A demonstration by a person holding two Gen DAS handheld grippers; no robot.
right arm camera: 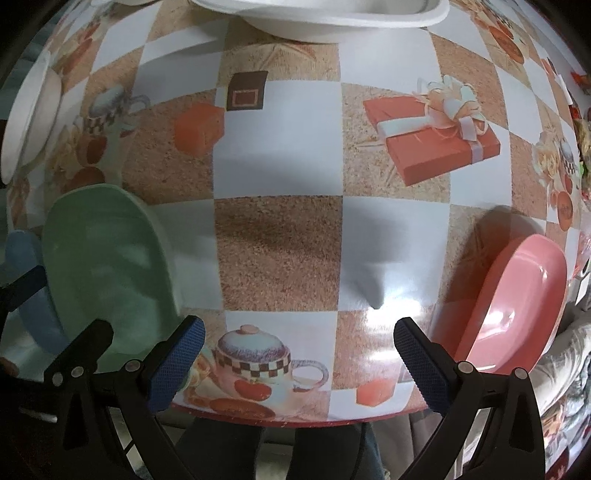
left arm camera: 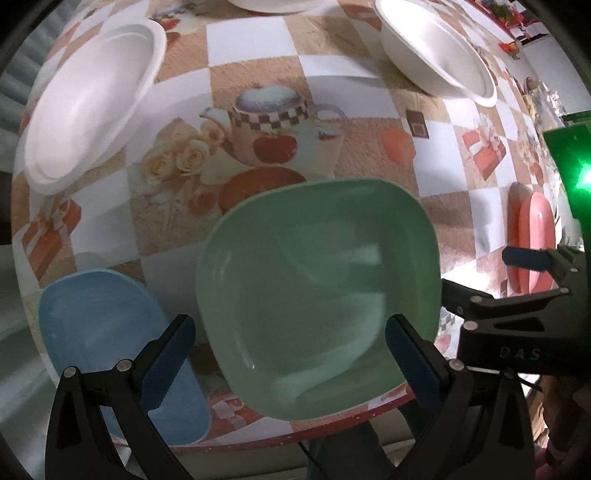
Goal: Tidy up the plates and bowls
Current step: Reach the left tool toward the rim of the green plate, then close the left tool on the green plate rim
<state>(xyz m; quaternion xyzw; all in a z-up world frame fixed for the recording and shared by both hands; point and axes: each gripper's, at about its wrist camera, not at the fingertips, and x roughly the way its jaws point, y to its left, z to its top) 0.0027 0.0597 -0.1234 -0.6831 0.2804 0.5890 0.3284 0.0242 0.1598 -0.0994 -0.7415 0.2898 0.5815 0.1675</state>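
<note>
A green plate (left arm camera: 317,291) lies near the table's front edge, between the fingers of my open left gripper (left arm camera: 291,354), which hovers above it. A blue plate (left arm camera: 110,350) lies to its left. A pink plate (right arm camera: 513,302) lies at the right, beside my open, empty right gripper (right arm camera: 299,358). The green plate also shows in the right wrist view (right arm camera: 107,266). White foam bowls sit at the far left (left arm camera: 88,103) and far right (left arm camera: 439,48). The right gripper also shows at the right edge of the left wrist view (left arm camera: 532,269).
The table (right arm camera: 280,254) has a checkered cloth printed with teapots and gift boxes. Its red front edge (right arm camera: 295,419) runs just below both grippers. Another white bowl (right arm camera: 332,18) sits at the far side. Clutter lies at the far right (left arm camera: 543,99).
</note>
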